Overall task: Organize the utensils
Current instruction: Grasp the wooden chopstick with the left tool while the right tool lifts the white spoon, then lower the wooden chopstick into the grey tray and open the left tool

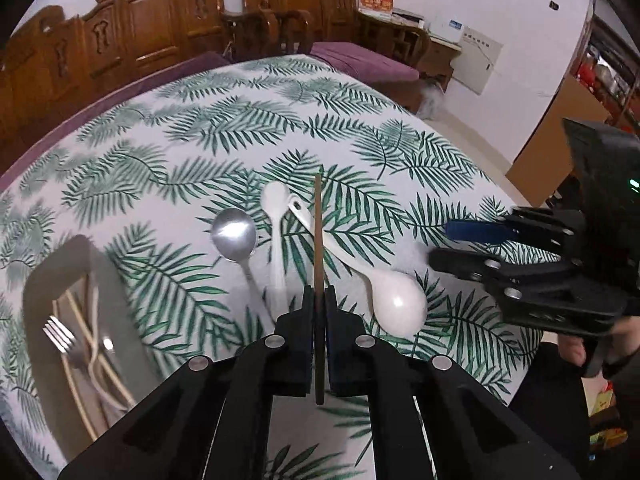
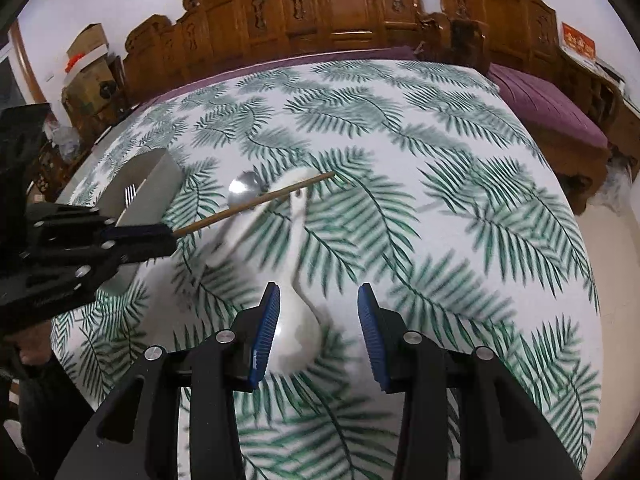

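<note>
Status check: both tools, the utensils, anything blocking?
Left tool shut on chopstick. Right tool open over white spoon, not gripping. Metal spoon and second white spoon loose on tablecloth; tray unobstructed.

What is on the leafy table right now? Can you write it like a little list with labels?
table cover: white cloth with green leaves
left gripper: shut on a brown chopstick, lifted off the cloth
right gripper: open, above the bowl of a big white spoon, not pinching it
still loose on the cloth: metal spoon, smaller white spoon, big white spoon
metal tray: holds a fork and pale chopsticks
behind the table: carved wooden furniture
</note>
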`<state>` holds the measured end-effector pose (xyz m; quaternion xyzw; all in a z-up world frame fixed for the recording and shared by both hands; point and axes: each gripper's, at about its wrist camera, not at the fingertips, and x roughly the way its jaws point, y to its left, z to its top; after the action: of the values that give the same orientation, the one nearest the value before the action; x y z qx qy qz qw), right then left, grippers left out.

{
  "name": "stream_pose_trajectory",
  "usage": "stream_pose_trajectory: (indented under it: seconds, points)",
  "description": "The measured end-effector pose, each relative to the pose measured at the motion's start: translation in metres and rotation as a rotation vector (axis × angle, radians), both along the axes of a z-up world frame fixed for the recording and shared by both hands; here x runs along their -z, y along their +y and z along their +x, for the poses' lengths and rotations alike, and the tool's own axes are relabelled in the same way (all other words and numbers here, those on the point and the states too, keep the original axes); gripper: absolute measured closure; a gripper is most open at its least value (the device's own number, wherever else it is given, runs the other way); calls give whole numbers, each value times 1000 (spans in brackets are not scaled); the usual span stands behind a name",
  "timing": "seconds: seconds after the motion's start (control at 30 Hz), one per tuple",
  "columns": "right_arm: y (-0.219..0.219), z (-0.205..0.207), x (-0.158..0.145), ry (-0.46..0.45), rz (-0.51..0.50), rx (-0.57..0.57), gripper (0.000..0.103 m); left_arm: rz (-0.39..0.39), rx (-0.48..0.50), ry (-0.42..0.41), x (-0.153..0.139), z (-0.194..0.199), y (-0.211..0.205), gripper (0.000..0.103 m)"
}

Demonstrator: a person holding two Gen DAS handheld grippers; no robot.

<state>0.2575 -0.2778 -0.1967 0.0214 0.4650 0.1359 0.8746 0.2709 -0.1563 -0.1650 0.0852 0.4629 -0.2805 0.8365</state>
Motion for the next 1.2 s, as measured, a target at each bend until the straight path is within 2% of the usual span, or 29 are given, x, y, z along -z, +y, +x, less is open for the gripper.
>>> stream_pose_trajectory:
  seconds: [0.3,0.37,0.63,0.73,0.9,1.2]
  points:
    - [36,42,25,76,-50,-44,60,-46,-57,-57,-35,-14,35,99]
    - [42,49,31,96,-70,-44,69,-52,-72,-67,-41,-17,43,99]
    - [54,61,48,156,-136,-39,72,-73,-123,-90,-57,-24,74,99]
    - [55,61,48,161,-144,-37,73,-82,-141,-98,-60,-28,86,99]
    - [52,61,49,164,-181,-22,91,-92,-177,-105,-63,-34,106,99]
    - [46,53,46,171,-169,-20,93,-95,-243,-97,-56,-31,137,99]
